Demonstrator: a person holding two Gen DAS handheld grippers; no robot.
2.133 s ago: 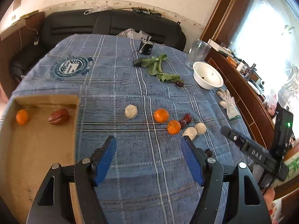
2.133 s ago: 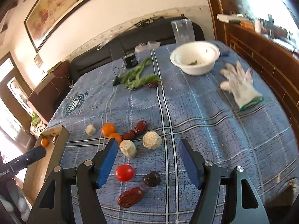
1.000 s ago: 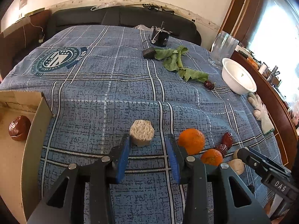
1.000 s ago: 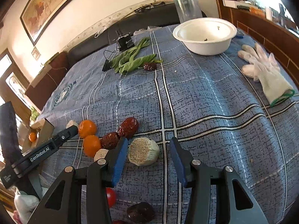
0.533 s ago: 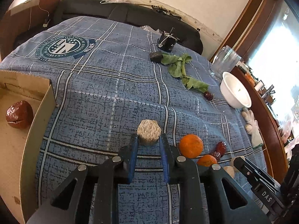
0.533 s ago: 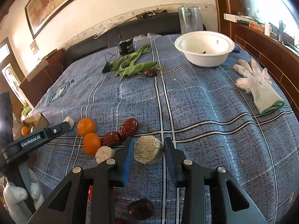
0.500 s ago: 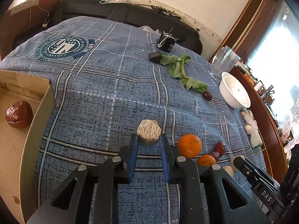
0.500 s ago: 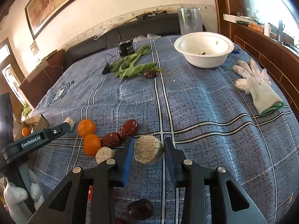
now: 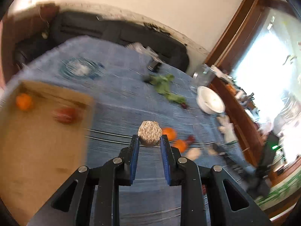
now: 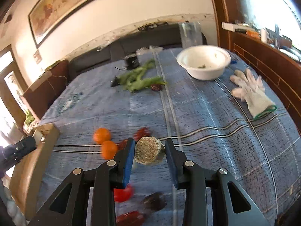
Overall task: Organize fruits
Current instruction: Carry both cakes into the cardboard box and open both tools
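Blue checked cloth (image 10: 216, 116) covers the table, with a dark sofa and a cream wall behind it, and both views smear with motion. What has changed in the last second is that both grippers have gone from standing open around their targets to gripping them and lifting them clear of the cloth. The left gripper (image 9: 150, 141) has its blue pads closed as far as they go on a pale, rough-grained hexagonal piece (image 9: 150, 133), which now hangs above the cloth with the open brown cardboard box (image 9: 43, 137) far larger in that view than before. That box already holds a small orange mandarin (image 9: 23, 101) and a dark red-brown fruit (image 9: 65, 114). The right gripper (image 10: 150, 147) is closed to a narrow gap on a second, larger pale hexagonal piece (image 10: 149, 150), both pads pressing its sides, and it too is raised. Left lying on the cloth are two orange mandarins (image 10: 105, 143), a few dark red dates (image 10: 143, 131), a round red fruit (image 10: 123, 193) and a dark plum-like fruit (image 10: 153, 203). I judge the pick step done for both pieces and the carry toward the box begun, with most of the sorting left. A white bowl (image 10: 204, 65), green leafy stalks (image 10: 139, 79) and a white knitted glove (image 10: 252, 92) lie farther back, well apart from the fruit.
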